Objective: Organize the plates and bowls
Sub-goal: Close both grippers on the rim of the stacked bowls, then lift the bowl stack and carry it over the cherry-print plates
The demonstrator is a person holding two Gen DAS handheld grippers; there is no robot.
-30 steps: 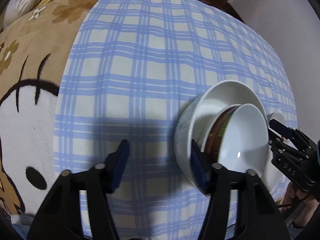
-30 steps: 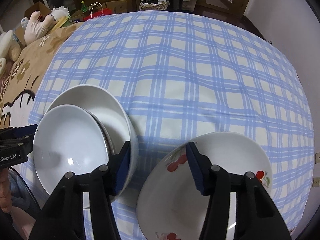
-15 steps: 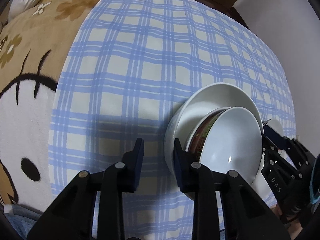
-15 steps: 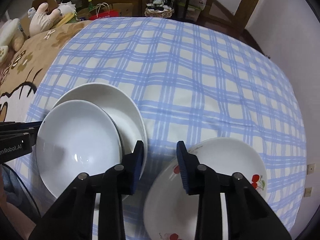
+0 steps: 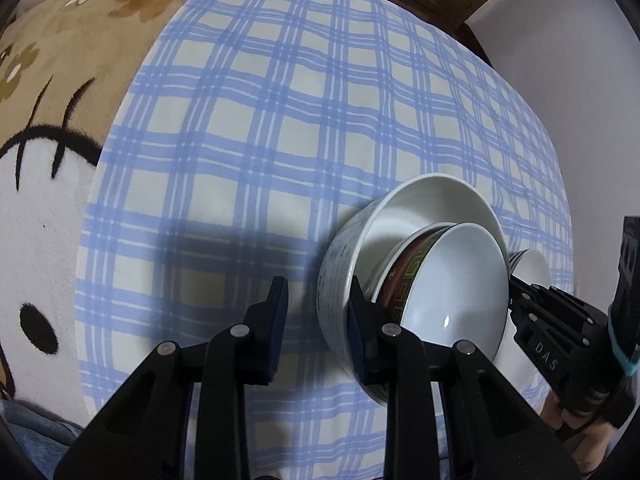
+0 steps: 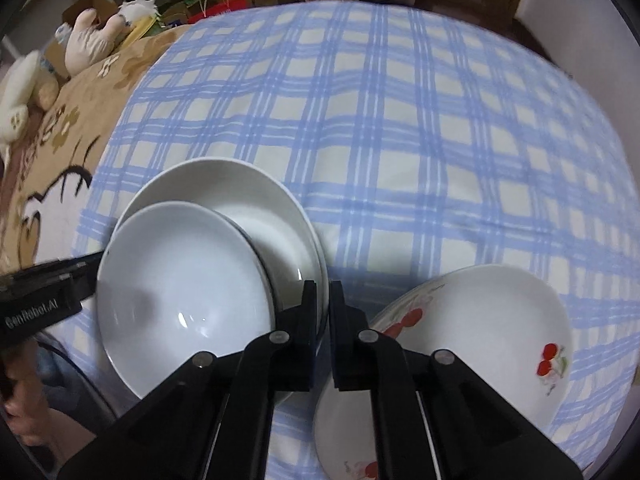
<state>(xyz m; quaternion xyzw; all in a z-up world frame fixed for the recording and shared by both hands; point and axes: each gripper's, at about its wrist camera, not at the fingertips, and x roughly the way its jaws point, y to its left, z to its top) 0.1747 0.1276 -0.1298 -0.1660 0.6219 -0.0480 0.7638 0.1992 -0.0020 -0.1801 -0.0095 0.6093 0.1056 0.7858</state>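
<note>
The right gripper (image 6: 323, 312) clamps the large bowl's (image 6: 256, 200) rim; the left gripper (image 5: 316, 328) seemingly straddles its opposite wall, contact unclear.

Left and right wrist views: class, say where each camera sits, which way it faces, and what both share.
Left wrist: on the left gripper, whose jaws just closed further astride the wall of the large bowl; faces steeply down; right gripper shows at right.
Right wrist: on the right gripper, facing down at the cherry plate; left gripper shows at left.
Shared: large bowl, small bowl, checked cloth.
</note>
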